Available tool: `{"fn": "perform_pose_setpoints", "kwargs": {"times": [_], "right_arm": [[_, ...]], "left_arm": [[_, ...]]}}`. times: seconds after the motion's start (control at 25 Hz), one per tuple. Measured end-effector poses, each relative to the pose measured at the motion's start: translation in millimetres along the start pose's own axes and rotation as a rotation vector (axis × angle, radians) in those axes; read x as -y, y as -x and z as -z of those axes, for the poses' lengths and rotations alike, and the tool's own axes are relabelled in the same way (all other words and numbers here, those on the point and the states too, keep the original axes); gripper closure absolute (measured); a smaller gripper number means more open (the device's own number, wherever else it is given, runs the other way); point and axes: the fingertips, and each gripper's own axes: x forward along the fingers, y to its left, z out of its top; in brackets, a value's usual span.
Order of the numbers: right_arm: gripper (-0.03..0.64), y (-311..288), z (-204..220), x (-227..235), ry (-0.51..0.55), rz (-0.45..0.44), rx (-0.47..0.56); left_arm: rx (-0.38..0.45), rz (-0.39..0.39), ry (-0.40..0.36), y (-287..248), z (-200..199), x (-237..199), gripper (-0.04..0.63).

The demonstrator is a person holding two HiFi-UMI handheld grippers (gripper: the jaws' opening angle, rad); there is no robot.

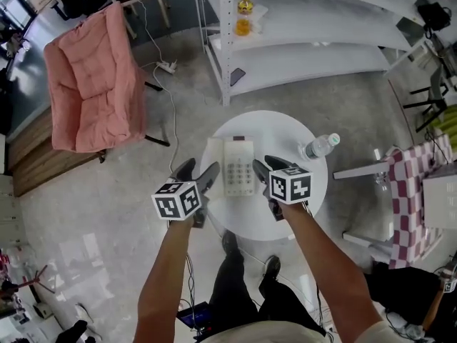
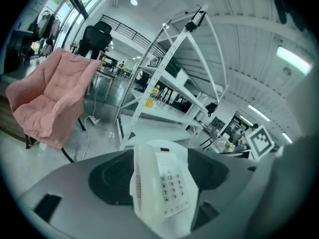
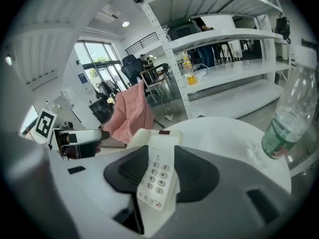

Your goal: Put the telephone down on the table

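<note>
The telephone (image 1: 238,167) lies flat on the table (image 1: 285,131), keypad up. The left gripper (image 1: 197,174) and right gripper (image 1: 268,168) flank it, jaws spread, holding nothing.

Open-plan office or lab workroom, indoor.
White slotted-metal shelving (image 1: 307,48), nearly bare; round white table (image 1: 275,131); pink padded folding chair (image 1: 93,84); power strip (image 1: 166,66) with trailing cable on glossy grey floor (image 1: 93,234); black office chair (image 2: 97,36) and desks near tall windows (image 3: 94,59).
</note>
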Motion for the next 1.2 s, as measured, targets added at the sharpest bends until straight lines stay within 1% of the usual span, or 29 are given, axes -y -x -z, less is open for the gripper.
{"fn": "perform_pose_setpoints", "kwargs": {"times": [0.08, 0.16, 0.24, 0.4, 0.52, 0.64, 0.72, 0.8, 0.92, 1.08, 1.2], "right_arm": [[0.505, 23.9, -12.7, -9.4, 0.006, -0.024, 0.048], [0.57, 50.5, -24.8, -20.0, 0.015, -0.044, 0.098], [0.623, 78.6, -35.7, -30.9, 0.025, -0.061, 0.144], [0.626, 140.0, -55.4, -52.9, 0.054, -0.11, 0.224], [0.626, 187.3, -65.0, -71.4, 0.13, -0.141, 0.259], [0.626, 233.8, -69.4, -89.8, 0.218, -0.164, 0.283], [0.626, 266.2, -72.5, -99.6, 0.258, -0.178, 0.307], [0.626, 298.5, -75.0, -110.7, 0.292, -0.195, 0.336], [0.624, 343.3, -72.8, -130.4, 0.348, -0.219, 0.369], [0.626, 397.1, -66.1, -154.5, 0.426, -0.239, 0.393], [0.626, 431.4, -59.2, -163.0, 0.491, -0.224, 0.409]], "left_arm": [[0.051, 0.027, -0.025, 21.2, -18.3, 18.6, 0.265], [0.101, 0.061, -0.06, 44.5, -36.2, 40.8, 0.267], [0.149, 0.094, -0.095, 69.3, -53.0, 63.9, 0.286], [0.244, 0.146, -0.166, 122.5, -81.7, 114.3, 0.374], [0.301, 0.15, -0.235, 161.7, -95.1, 149.8, 0.445], [0.322, 0.151, -0.301, 196.1, -98.3, 181.5, 0.51], [0.32, 0.169, -0.337, 217.0, -95.4, 204.3, 0.539], [0.316, 0.192, -0.36, 239.1, -92.3, 227.4, 0.556], [0.313, 0.199, -0.39, 274.7, -93.3, 261.7, 0.564], [0.365, 0.2, -0.433, 318.6, -93.9, 301.4, 0.565], [0.4, 0.193, -0.474, 346.2, -88.9, 327.6, 0.565]]}}
